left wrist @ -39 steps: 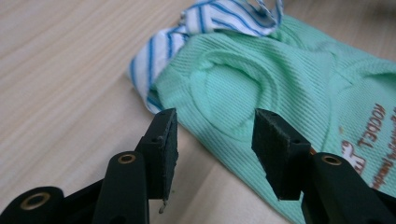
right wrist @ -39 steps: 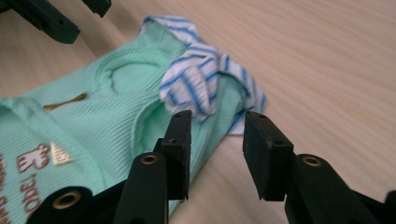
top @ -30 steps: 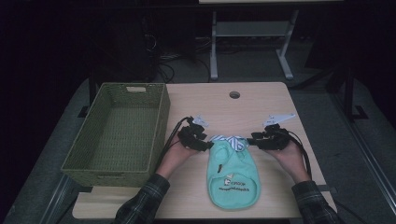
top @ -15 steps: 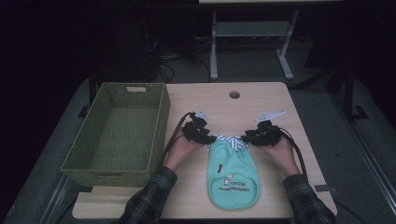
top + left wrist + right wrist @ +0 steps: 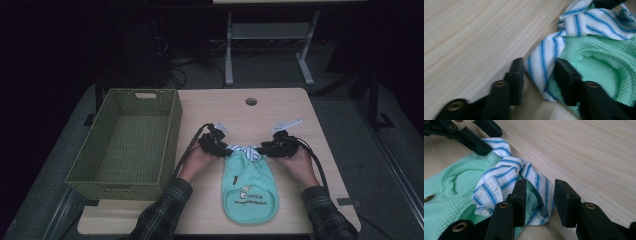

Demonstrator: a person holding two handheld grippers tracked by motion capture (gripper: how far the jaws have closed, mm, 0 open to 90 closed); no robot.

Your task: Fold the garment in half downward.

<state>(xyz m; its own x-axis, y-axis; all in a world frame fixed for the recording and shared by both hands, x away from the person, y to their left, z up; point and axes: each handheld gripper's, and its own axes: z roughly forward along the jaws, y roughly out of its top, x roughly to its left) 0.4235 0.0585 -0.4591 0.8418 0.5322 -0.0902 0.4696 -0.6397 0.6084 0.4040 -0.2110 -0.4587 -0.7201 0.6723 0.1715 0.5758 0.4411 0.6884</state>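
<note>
A: The left gripper (image 5: 537,75) has its jaws open, one on each side of the striped collar (image 5: 541,65) of the little green shirt (image 5: 249,185). It has not pinched the cloth yet. The right gripper (image 5: 539,200) is open too, with the collar's other end between its jaws.

B: Where is the shirt?

A: It lies flat on the surface (image 5: 280,107), close to the person, with both grippers at its top end.

B: How should they grab it?

A: I think each gripper should push a bit deeper, so the stripes and the green cloth both sit between the jaws. Then squeeze both at once. If only the thin edge is caught, it might slip out. Lift both sides evenly so the shirt hangs straight.

B: What about the basket (image 5: 172,127)?

A: The green woven basket sits on the left side of the surface, just beside the left hand. Nothing is in it. It looks like a good place for the shirt.
</note>
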